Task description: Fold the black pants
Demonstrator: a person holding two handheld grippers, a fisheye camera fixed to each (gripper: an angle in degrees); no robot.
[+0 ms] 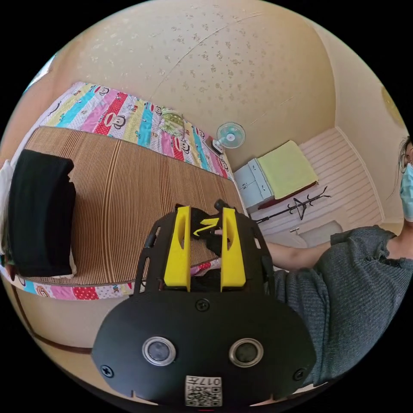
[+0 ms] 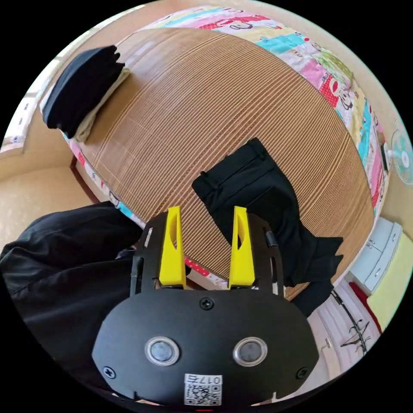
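Observation:
The black pants [image 2: 258,193] lie loosely spread on the brown slatted mat [image 2: 206,86] in the right gripper view, waistband toward the middle of the bed, and the leg ends [image 2: 316,292] hang over the near edge. My right gripper [image 2: 206,217] hovers above the bed's edge just beside the waistband, jaws open with nothing between them. My left gripper [image 1: 205,217] is held up over the mat [image 1: 129,189], jaws apart and empty. Beyond its tips, the right gripper [image 1: 207,228] shows as a black shape with a yellow mark, held by a person's hand.
A folded black stack [image 1: 38,215] [image 2: 81,90] rests on a pale folded piece at the mat's far end. A colourful quilt [image 1: 124,116] borders the mat. A person in a grey top [image 1: 344,279] stands beside the bed. A fan [image 1: 231,135], a cabinet [image 1: 258,180] and a coat rack [image 1: 301,204] stand by the wall.

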